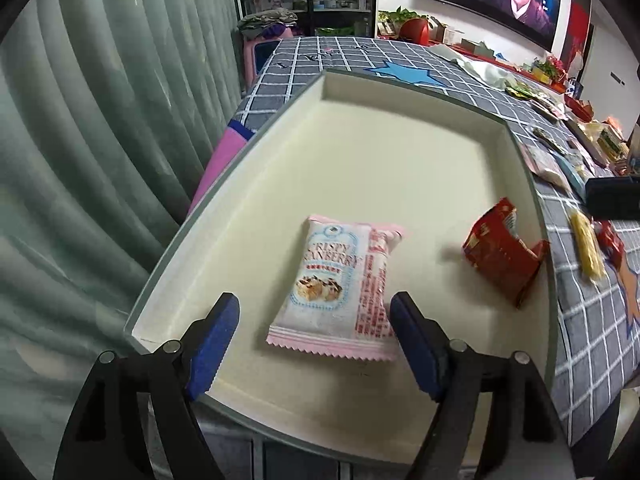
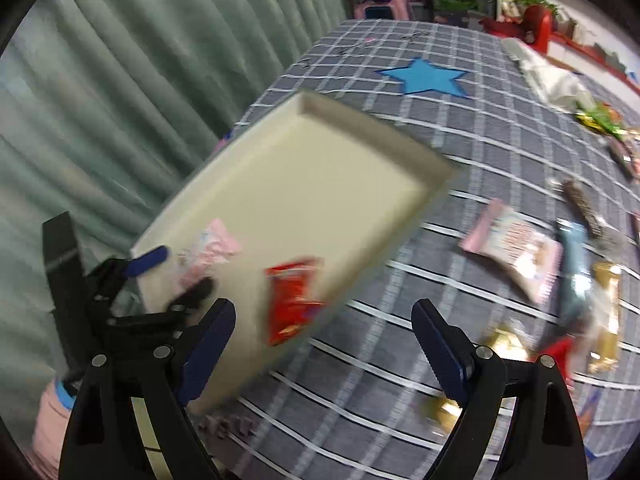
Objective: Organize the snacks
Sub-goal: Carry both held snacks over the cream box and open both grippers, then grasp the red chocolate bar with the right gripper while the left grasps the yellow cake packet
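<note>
A cream tray [image 1: 400, 152] sits on the checked tablecloth. In it lie a pink cranberry snack packet [image 1: 340, 288] and a red packet [image 1: 504, 252] by the right wall. My left gripper [image 1: 316, 320] is open, its blue fingers on either side of the pink packet's near end, just above it. In the blurred right wrist view, my right gripper [image 2: 324, 328] is open and empty above the tray's [image 2: 320, 168] right edge, near the red packet [image 2: 294, 300]. The left gripper [image 2: 176, 272] and the pink packet [image 2: 212, 252] show there too.
Several loose snacks lie on the cloth right of the tray: a pink packet [image 2: 516, 248], a light blue one [image 2: 572, 268], a gold-ended bar [image 2: 606, 316], a yellow one [image 1: 586, 246]. Green curtain [image 1: 100, 120] on the left. A black box [image 1: 614, 198] stands at right.
</note>
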`<state>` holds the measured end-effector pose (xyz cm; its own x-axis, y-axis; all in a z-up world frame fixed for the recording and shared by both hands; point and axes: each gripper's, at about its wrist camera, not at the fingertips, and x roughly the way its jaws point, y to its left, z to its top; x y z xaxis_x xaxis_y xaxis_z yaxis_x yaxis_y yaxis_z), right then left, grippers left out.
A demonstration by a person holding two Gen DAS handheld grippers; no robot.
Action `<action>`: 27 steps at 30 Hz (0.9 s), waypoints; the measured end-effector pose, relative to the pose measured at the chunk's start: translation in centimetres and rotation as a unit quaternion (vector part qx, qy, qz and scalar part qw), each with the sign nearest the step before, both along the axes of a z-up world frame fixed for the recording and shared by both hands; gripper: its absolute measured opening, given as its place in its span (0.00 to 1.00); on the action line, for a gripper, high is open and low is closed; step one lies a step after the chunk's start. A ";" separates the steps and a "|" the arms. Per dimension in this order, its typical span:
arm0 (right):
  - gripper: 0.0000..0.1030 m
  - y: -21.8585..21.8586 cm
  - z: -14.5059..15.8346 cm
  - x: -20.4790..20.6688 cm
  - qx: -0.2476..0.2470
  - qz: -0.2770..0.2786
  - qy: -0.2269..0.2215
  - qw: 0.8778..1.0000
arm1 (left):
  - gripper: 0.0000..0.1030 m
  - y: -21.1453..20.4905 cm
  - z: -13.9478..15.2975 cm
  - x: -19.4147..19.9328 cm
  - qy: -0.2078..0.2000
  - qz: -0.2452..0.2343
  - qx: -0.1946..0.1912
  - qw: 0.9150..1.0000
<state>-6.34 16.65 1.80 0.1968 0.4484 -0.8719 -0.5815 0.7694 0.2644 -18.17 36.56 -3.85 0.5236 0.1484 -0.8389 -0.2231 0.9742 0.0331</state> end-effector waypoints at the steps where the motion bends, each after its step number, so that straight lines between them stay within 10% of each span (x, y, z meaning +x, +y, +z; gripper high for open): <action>1: 0.88 -0.8 0.0 0.1 0.001 -0.007 0.000 1.000 | 0.78 -0.2 0.0 -0.6 0.000 0.001 -0.001 1.000; 15: 0.88 -14.5 -2.7 1.6 -0.048 -0.119 -0.012 0.992 | 0.79 -2.9 4.4 -3.9 -0.030 0.028 0.017 0.999; 27: 0.88 -12.9 -5.9 2.9 -0.120 -0.055 -0.025 0.991 | 0.80 -15.2 5.1 0.5 0.004 -0.114 0.018 0.993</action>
<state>-3.47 3.78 -4.12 0.2787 0.2015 -0.9390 -0.4975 0.8666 0.0384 -17.66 21.32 1.29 0.5409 0.0553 -0.8393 0.0046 0.9976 0.0687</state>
